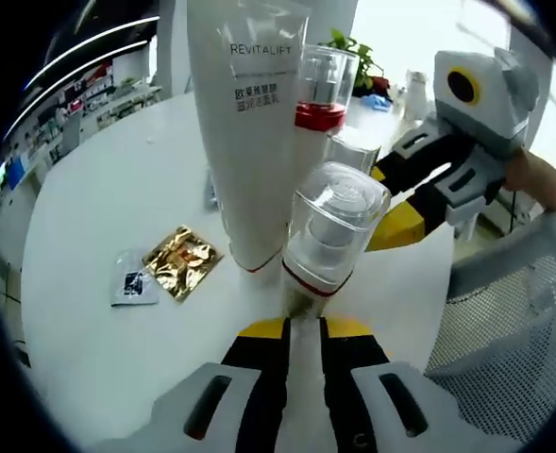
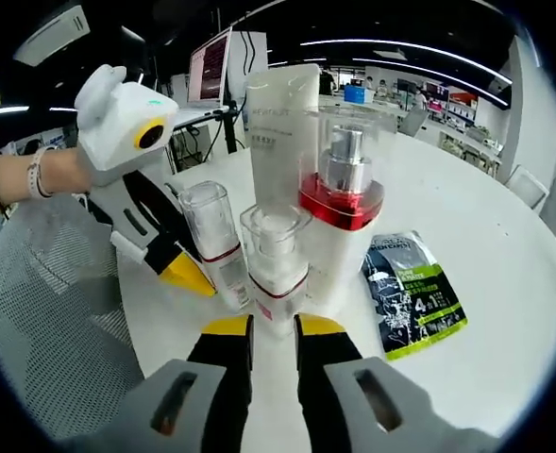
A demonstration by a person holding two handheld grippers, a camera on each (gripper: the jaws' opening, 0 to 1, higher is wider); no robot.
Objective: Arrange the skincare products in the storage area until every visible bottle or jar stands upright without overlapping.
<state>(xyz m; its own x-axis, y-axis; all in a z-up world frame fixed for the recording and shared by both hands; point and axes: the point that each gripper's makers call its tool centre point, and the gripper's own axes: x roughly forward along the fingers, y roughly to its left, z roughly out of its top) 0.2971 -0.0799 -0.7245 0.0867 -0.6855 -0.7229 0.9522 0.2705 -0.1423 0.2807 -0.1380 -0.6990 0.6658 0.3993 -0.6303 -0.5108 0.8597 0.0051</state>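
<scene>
We see our left hand-held gripper (image 1: 302,326) clamped on a small clear-capped bottle (image 1: 332,231), upright just ahead of its jaws. Our right hand-held gripper (image 2: 274,330) pinches a similar bottle (image 2: 276,266). Beyond them stand a tall white tube (image 1: 244,123) and a red-collared pump bottle (image 2: 342,193). On the tabletop (image 1: 117,198), left of the left gripper, lies a gold sachet (image 1: 183,261); right of the right gripper lies a green sachet (image 2: 412,294).

Gold sachet (image 1: 182,261), grey sachet (image 1: 133,278), green-black sachet (image 2: 412,294), mesh chair (image 2: 46,311)
</scene>
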